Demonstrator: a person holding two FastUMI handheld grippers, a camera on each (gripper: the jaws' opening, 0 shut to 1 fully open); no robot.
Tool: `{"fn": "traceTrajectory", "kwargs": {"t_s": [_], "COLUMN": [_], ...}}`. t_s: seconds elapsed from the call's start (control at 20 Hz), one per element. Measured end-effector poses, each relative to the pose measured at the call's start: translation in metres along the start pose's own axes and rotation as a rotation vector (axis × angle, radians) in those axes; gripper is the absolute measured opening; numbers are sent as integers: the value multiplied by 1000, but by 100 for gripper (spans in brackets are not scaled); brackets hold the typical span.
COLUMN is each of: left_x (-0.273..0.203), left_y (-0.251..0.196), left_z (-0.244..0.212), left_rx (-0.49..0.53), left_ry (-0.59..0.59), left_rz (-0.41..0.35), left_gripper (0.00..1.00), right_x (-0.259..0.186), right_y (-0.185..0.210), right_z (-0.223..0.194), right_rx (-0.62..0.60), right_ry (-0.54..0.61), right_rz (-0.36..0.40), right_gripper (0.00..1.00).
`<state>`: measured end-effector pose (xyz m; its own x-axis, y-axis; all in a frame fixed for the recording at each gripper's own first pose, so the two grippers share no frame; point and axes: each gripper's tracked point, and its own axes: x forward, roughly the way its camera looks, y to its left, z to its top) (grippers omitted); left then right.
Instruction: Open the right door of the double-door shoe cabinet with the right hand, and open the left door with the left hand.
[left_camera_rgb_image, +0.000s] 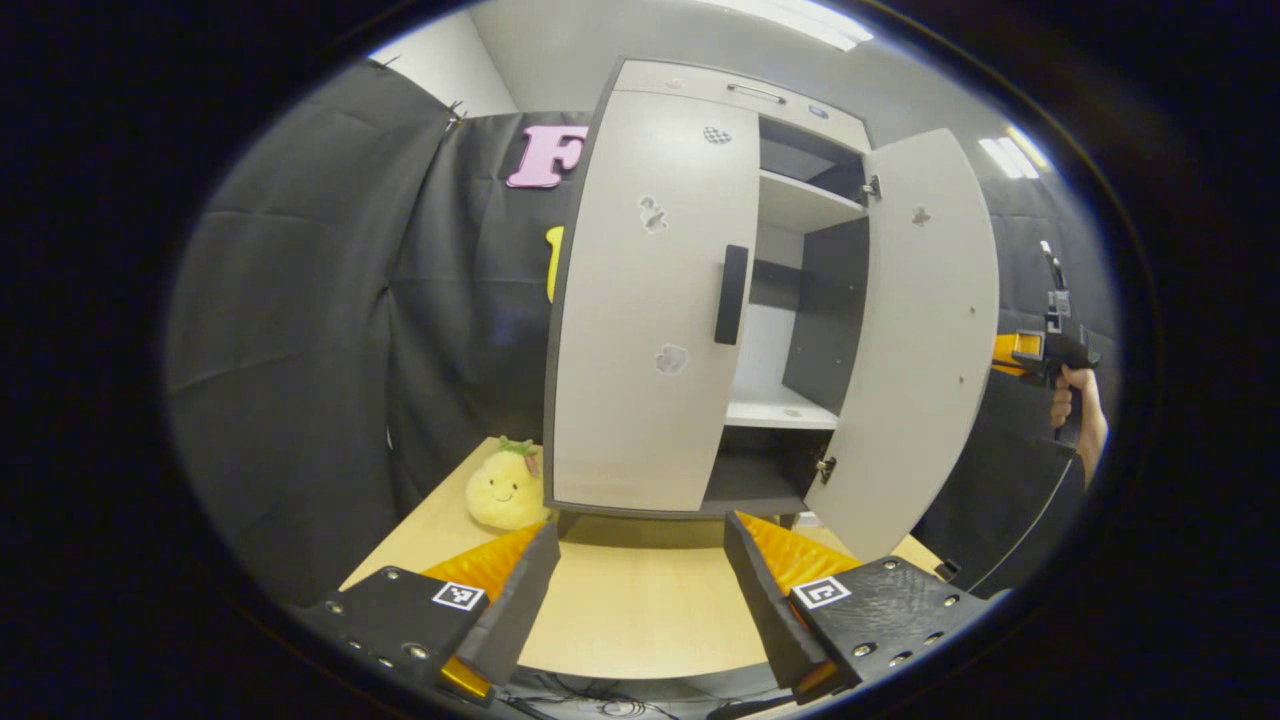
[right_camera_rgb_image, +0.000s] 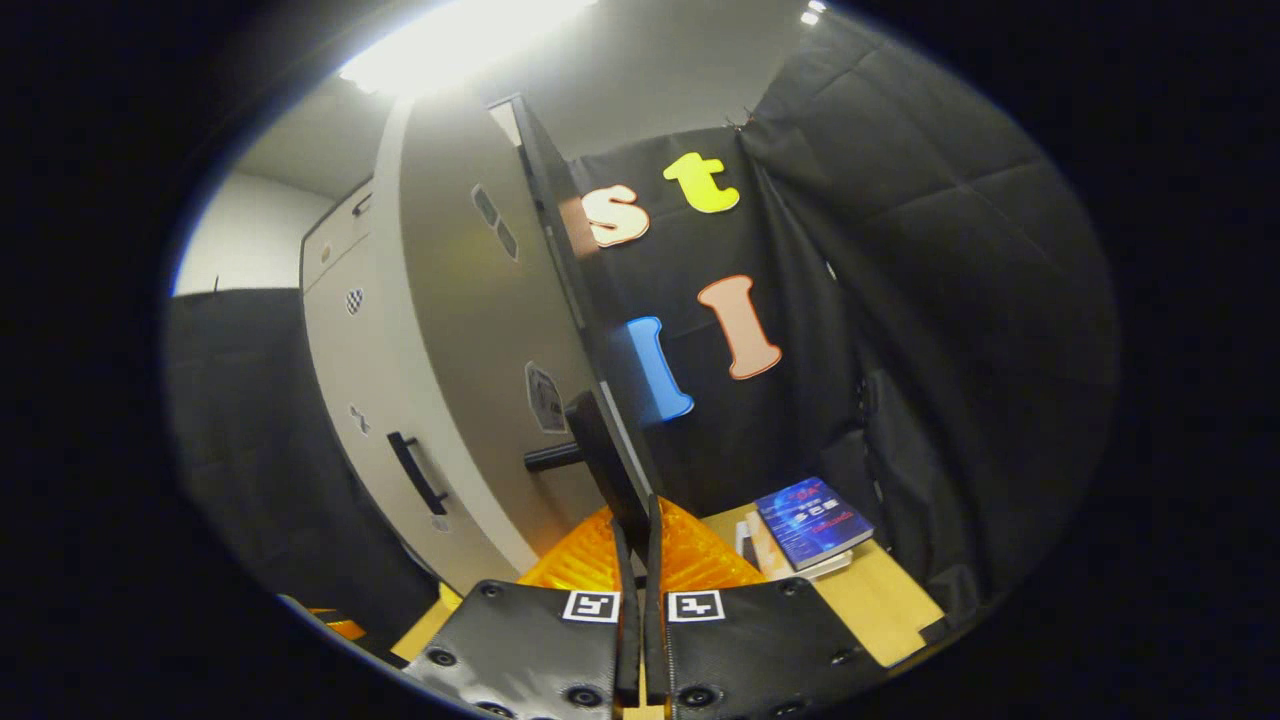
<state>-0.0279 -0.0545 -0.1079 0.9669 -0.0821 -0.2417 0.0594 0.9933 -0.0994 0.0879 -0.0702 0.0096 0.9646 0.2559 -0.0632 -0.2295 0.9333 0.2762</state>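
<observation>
Shoe cabinet (left_camera_rgb_image: 650, 300): stands on the pale wood counter (left_camera_rgb_image: 620, 610) straight ahead of the left tool (left_camera_rgb_image: 640, 590), its base just beyond that tool's fingertips.
Left door (left_camera_rgb_image: 645, 320): shut flat against the cabinet front, its dark vertical handle (left_camera_rgb_image: 731, 294) near the inner edge, above and ahead of the left tool's right finger.
Right door (left_camera_rgb_image: 915, 340): swung wide, showing white shelves (left_camera_rgb_image: 780, 408) and a dark inner wall; in the right gripper view the same door (right_camera_rgb_image: 480, 340) stands edge-on directly ahead of the right tool (right_camera_rgb_image: 637, 540), its handle (right_camera_rgb_image: 585, 450) jutting out just above the fingertips.
Left tool: released, fingers spread well apart over the counter, nothing between them, short of the left door and not touching it.
Right tool: clenched, the two fingers pressed together with only a thin seam between; nothing is seen clamped between them, and whether the tips touch the door edge cannot be told. In the left gripper view it shows far to the right past the open door (left_camera_rgb_image: 1050, 345), held by a hand (left_camera_rgb_image: 1075, 400).
Plush toy (left_camera_rgb_image: 505, 487): a yellow pineapple figure on the counter, ahead and left of the left tool, beside the cabinet's left corner.
Books (right_camera_rgb_image: 810, 525): a small stack on the counter, ahead and right of the right tool, near the black cloth wall.
</observation>
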Motion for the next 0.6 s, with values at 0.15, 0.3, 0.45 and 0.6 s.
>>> {"fn": "traceTrajectory", "kwargs": {"t_s": [0.15,0.3,0.45,0.6], "left_x": [-4,-8,-9,-8], "left_y": [4,14,25,35], "left_z": [3,1,1,1], "left_rx": [11,-5,-8,2], "left_ry": [-7,-6,-6,-7], "left_rz": [15,31,44,56], "left_gripper": [94,94,94,94], "right_x": [-4,-5,-6,-9], "right_y": [-5,-6,-5,-6], "right_z": [4,1,1,1], "right_rx": [1,-31,-19,-38], "right_ry": [-40,-50,-52,-65], "right_rz": [18,4,-3,-25], "right_gripper": [0,4,4,4]}}
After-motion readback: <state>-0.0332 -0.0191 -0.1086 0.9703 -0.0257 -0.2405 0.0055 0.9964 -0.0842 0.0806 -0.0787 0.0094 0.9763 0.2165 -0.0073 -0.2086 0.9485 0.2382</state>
